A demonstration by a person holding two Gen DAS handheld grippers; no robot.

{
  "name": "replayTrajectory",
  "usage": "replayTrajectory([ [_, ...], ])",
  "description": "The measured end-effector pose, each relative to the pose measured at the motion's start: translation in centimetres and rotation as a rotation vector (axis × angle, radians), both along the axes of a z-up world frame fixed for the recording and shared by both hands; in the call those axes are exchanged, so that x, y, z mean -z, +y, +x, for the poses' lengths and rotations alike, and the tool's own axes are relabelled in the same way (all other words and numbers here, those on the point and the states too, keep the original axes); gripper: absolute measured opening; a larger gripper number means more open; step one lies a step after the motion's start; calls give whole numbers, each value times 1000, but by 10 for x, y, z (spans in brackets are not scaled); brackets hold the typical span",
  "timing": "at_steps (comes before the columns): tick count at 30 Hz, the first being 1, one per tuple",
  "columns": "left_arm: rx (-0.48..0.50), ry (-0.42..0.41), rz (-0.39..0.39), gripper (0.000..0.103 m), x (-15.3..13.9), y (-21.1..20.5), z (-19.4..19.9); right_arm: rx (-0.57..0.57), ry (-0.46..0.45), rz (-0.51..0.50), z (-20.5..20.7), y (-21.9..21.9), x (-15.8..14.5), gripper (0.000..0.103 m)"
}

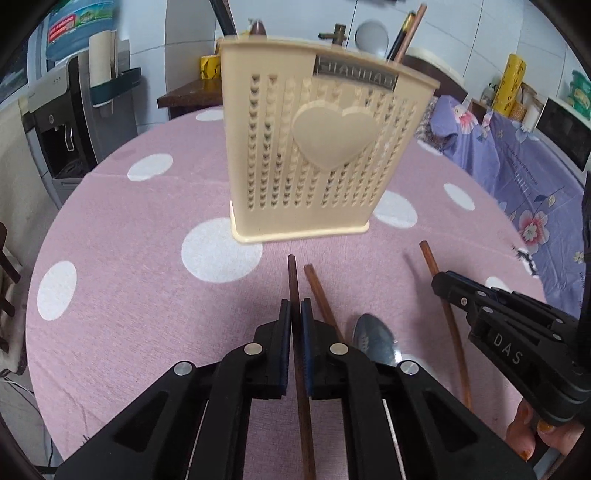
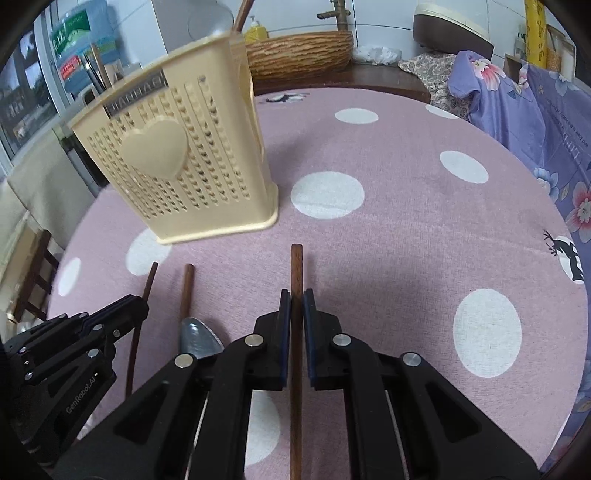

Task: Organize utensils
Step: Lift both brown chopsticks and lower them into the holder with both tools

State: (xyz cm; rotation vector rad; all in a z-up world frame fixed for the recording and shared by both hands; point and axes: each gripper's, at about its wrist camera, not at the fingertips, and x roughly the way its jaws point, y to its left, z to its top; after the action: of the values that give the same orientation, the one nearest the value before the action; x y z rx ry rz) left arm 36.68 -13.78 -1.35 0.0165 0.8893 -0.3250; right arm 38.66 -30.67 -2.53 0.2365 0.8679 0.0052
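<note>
A cream utensil holder [image 1: 325, 147] [image 2: 177, 162] with a raised heart stands on the pink dotted table [image 1: 129, 277]; some chopsticks [image 1: 404, 33] stick out of its top. My left gripper [image 1: 295, 304] [image 2: 142, 301] is shut on a dark chopstick [image 1: 293, 277] [image 2: 149, 280] that points toward the holder. My right gripper [image 2: 296, 295] [image 1: 441, 282] is shut on a reddish-brown chopstick [image 2: 296, 266] [image 1: 430, 258]. Between the two grippers a third chopstick [image 1: 317, 291] [image 2: 187, 291] lies on the cloth, with a metal spoon [image 1: 375, 343] [image 2: 197, 338] beside it.
A purple floral cloth [image 1: 517, 166] [image 2: 535, 110] covers furniture past the table's right edge. A water dispenser [image 1: 62, 122] stands far left. Behind the table, a wicker basket [image 2: 299, 51] sits on a dark counter. A hand [image 1: 532, 432] shows under the right gripper.
</note>
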Motion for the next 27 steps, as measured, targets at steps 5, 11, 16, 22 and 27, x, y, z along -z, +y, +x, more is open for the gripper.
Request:
replayTrajectory([
  [5, 6, -79, -68, 7, -40, 12, -10, -31, -88, 62, -16, -10, -35, 8],
  [11, 14, -199, -117, 6, -92, 29, -25, -65, -219, 85, -44, -26, -94, 8],
  [16, 27, -260, -122, 6, -115, 33, -34, -78, -262, 67, -59, -35, -125, 8],
  [22, 33, -260, -129, 6, -120, 37, -37, -80, -276, 53, -69, -38, -134, 8],
  [27, 41, -265, -126, 6, -125, 39, -40, -98, -285, 46, -74, -35, -140, 8],
])
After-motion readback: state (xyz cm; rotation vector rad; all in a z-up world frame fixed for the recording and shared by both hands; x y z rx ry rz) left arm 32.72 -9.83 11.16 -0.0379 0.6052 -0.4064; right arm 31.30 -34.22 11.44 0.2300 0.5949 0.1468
